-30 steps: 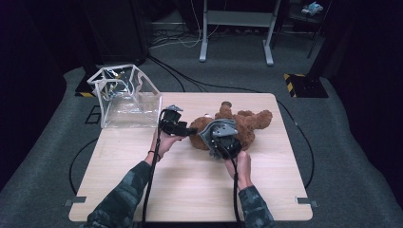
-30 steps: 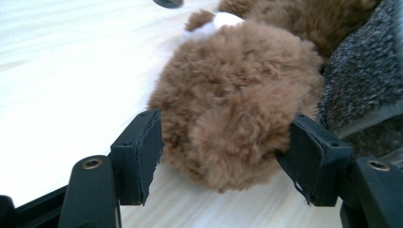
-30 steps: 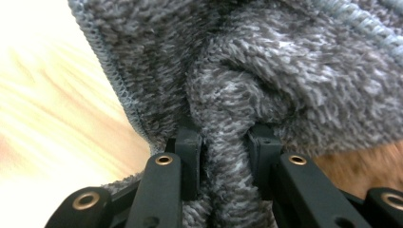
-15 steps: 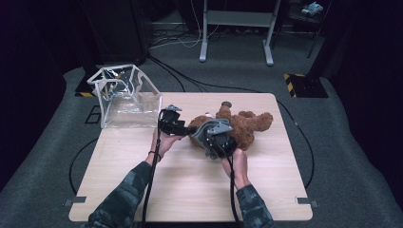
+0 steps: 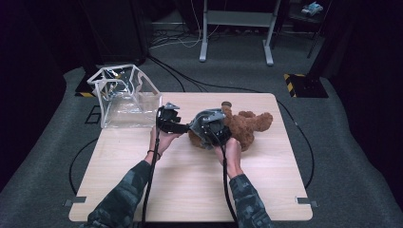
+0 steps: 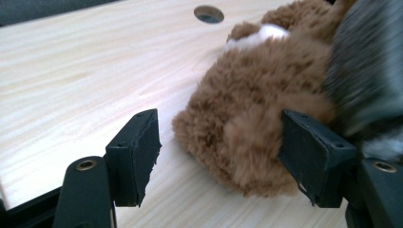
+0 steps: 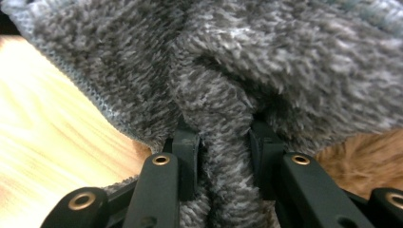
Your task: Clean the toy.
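Observation:
A brown teddy bear (image 5: 247,126) lies on the wooden table (image 5: 190,190), a grey knitted garment (image 7: 285,57) around its left end. My right gripper (image 5: 209,130) sits over that end, and in the right gripper view it (image 7: 223,142) is shut on a bunched fold of the grey knit. My left gripper (image 5: 183,127) reaches in from the left. In the left gripper view its jaws (image 6: 223,142) straddle a brown furry limb (image 6: 237,133). One pad (image 6: 313,152) touches the fur and the other pad (image 6: 138,152) stands apart, so it is open.
A clear plastic box (image 5: 126,97) with white edging stands at the table's back left corner. A round hole (image 6: 209,13) is cut in the tabletop just beyond the bear. Cables trail from both grippers toward the near edge. Dark floor and a metal stand lie beyond.
My right gripper has moved a little left and up with the grey knit in its jaws. The left gripper has stayed at the bear's limb.

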`<state>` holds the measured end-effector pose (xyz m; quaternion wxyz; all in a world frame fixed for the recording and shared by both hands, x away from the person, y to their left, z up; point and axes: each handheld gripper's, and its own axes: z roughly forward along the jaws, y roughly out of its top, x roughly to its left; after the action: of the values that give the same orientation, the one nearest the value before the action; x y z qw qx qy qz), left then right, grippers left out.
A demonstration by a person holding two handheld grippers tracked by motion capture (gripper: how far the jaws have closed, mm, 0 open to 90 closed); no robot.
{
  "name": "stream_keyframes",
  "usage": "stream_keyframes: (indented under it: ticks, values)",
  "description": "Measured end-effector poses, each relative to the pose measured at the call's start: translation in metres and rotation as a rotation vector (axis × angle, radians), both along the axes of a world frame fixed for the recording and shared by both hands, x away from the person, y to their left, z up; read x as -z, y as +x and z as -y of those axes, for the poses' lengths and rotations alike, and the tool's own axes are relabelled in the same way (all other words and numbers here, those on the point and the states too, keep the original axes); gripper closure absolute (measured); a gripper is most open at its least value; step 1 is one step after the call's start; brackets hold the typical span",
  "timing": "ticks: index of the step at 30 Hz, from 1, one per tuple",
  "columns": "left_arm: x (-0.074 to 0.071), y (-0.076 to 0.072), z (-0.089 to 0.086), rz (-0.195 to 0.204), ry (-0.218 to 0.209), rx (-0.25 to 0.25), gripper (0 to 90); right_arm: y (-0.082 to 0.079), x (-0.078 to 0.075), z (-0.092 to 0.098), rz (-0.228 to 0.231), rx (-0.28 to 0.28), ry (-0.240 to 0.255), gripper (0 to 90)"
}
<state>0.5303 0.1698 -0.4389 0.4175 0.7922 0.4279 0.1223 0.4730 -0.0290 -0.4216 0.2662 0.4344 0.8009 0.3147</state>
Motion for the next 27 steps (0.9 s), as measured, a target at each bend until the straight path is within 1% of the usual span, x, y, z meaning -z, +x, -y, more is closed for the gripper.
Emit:
stream_keyframes:
  ticks: [2, 3, 5, 6, 7, 8, 9, 11, 12, 13, 15, 17, 18, 19, 20, 21, 22, 24, 25, 27]
  values:
    - [0.003, 0.001, 0.0, -0.009, -0.004, -0.002, 30.3, -0.003, -0.005, 0.001, 0.026, -0.005, -0.001, 70.2]
    - [0.005, 0.002, 0.0, -0.014, -0.014, -0.007, 30.3, -0.003, -0.006, 0.001, 0.039, -0.004, 0.009, 70.3]
    - [0.007, 0.004, -0.001, -0.024, -0.021, -0.003, 30.4, -0.002, -0.006, 0.0, 0.026, -0.007, 0.021, 70.2]
    - [0.008, 0.004, -0.002, -0.032, -0.033, -0.001, 31.2, -0.001, -0.003, -0.001, 0.014, -0.014, 0.036, 70.1]
    - [0.01, 0.005, -0.001, -0.04, -0.057, -0.006, 32.1, 0.0, 0.0, -0.002, 0.001, -0.024, 0.045, 70.0]
    - [0.011, 0.006, -0.002, -0.05, -0.051, -0.003, 32.2, -0.001, 0.004, -0.004, -0.01, -0.028, 0.05, 70.0]
    - [0.012, 0.007, -0.001, -0.053, -0.057, -0.009, 32.2, -0.003, 0.008, -0.007, -0.013, -0.031, 0.05, 70.0]
    - [0.013, 0.007, -0.001, -0.052, -0.052, 0.0, 32.2, -0.008, 0.014, -0.011, -0.02, -0.049, 0.04, 70.1]
    - [0.013, 0.007, 0.0, -0.052, -0.06, -0.007, 32.3, -0.011, 0.017, -0.012, -0.032, -0.058, 0.041, 70.2]
    - [0.012, 0.007, -0.001, -0.052, -0.049, 0.001, 32.3, -0.013, 0.022, -0.013, -0.035, -0.068, 0.044, 70.3]
    - [0.013, 0.006, 0.001, -0.055, -0.063, -0.014, 32.7, -0.015, 0.032, -0.014, -0.06, -0.08, 0.035, 70.5]
    - [0.013, 0.005, 0.002, -0.054, -0.066, -0.018, 34.3, -0.015, 0.042, -0.014, -0.1, -0.091, 0.031, 70.5]
    - [0.013, 0.005, 0.002, -0.055, -0.062, -0.014, 34.7, -0.015, 0.048, -0.014, -0.136, -0.088, 0.031, 70.5]
    - [0.014, 0.005, 0.002, -0.054, -0.059, -0.009, 34.7, -0.013, 0.053, -0.014, -0.161, -0.096, 0.028, 70.4]
    - [0.014, 0.005, 0.003, -0.056, -0.06, -0.011, 34.6, -0.012, 0.056, -0.013, -0.202, -0.1, 0.023, 70.1]
    - [0.014, 0.005, 0.002, -0.055, -0.061, -0.012, 34.1, -0.011, 0.057, -0.011, -0.23, -0.106, 0.017, 70.1]
    - [0.014, 0.005, 0.003, -0.054, -0.067, -0.012, 34.0, -0.013, 0.054, -0.007, -0.229, -0.103, 0.023, 70.2]
    - [0.015, 0.005, 0.002, -0.051, -0.068, 0.001, 34.6, -0.017, 0.038, 0.002, -0.189, -0.096, 0.047, 70.3]
    - [0.015, 0.005, 0.001, -0.052, -0.07, 0.007, 34.4, -0.018, 0.027, 0.007, -0.152, -0.078, 0.063, 70.5]
    - [0.017, 0.006, 0.0, -0.055, -0.072, 0.008, 33.4, -0.018, 0.004, 0.017, -0.094, -0.036, 0.094, 70.5]
